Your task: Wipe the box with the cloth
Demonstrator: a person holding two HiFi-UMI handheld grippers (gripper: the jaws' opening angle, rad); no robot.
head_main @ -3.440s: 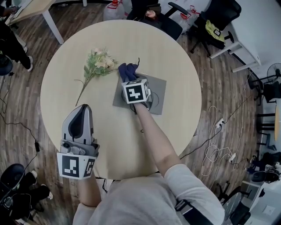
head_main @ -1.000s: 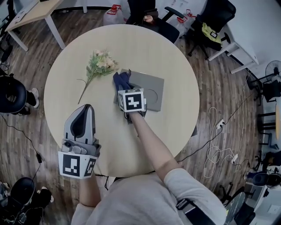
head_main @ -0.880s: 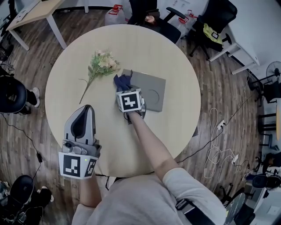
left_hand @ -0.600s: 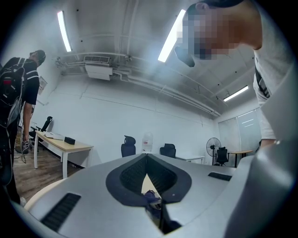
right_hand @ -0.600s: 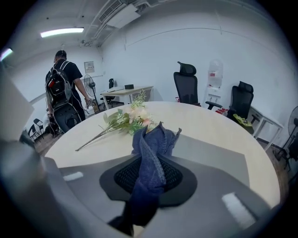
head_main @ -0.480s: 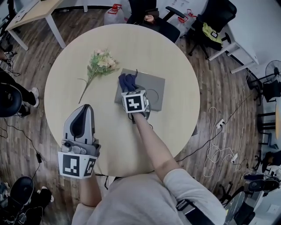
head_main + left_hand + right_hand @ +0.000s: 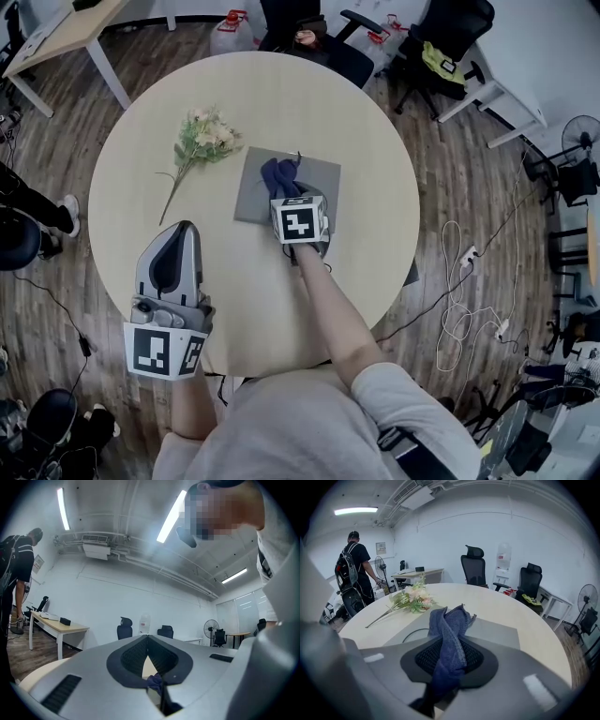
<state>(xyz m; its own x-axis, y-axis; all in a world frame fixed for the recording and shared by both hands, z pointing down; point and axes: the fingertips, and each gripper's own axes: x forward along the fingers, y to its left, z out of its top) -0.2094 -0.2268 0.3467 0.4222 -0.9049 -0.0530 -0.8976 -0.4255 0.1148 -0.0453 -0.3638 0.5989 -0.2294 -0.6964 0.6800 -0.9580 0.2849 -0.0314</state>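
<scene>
Near left: holds left gripper (image 7: 181, 228) over table (image 7: 375, 122), jaws pressed together, nothing between. Far left: flowers (image 7: 202, 141), lying flat. Centre: flat grey box (image 7: 248, 192), closed, contents not visible; carries blue cloth (image 7: 279, 173) on its lid. Pinches that cloth in right gripper (image 7: 291, 193). Since a second ago: shifted cloth and right gripper from box's left edge toward its middle; left gripper unmoved.

Blue cloth (image 7: 451, 620) between right tongs (image 7: 449, 644), over grey box (image 7: 499, 632).
</scene>
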